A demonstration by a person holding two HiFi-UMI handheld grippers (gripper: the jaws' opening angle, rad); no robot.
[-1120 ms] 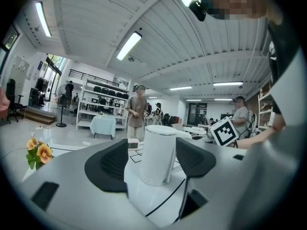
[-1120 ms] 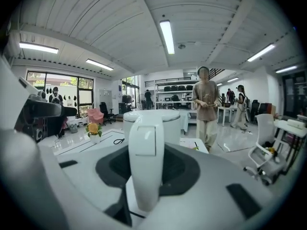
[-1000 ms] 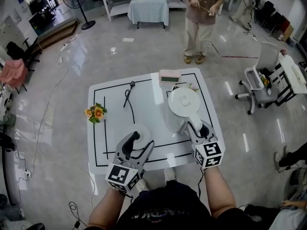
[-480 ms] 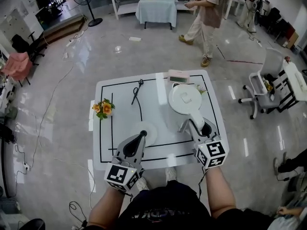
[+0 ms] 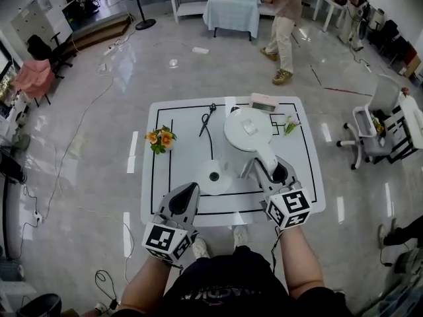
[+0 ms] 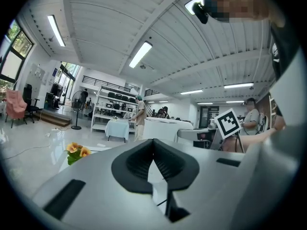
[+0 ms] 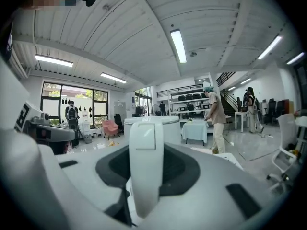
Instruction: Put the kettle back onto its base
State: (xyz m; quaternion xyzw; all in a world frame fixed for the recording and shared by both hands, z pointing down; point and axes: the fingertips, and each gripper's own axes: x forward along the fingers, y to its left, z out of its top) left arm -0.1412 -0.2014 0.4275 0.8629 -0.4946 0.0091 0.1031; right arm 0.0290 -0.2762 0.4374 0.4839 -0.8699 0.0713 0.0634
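Note:
The white kettle (image 5: 248, 129) is over the table's back right, its lid towards the head camera. Its handle (image 5: 265, 158) runs back into my right gripper (image 5: 269, 172), which is shut on it. In the right gripper view the handle (image 7: 145, 157) stands upright between the jaws, with the kettle body (image 7: 165, 127) behind. The round white base (image 5: 214, 176) lies flat on the table, left of and nearer than the kettle. My left gripper (image 5: 191, 189) is shut and empty just short of the base; its pads meet in the left gripper view (image 6: 153, 153).
The white table (image 5: 297, 177) has black lines on it. It also holds orange flowers (image 5: 160, 138), a black cable (image 5: 207, 119), a small pink-topped device (image 5: 263, 102) and a green sprig (image 5: 289, 124). A person (image 5: 284, 18) walks behind; a white chair (image 5: 370, 127) stands to the right.
The left gripper's jaws went from open to shut and it drew back from the base. The right gripper carried the kettle leftward, closer to the base. The person behind walked on.

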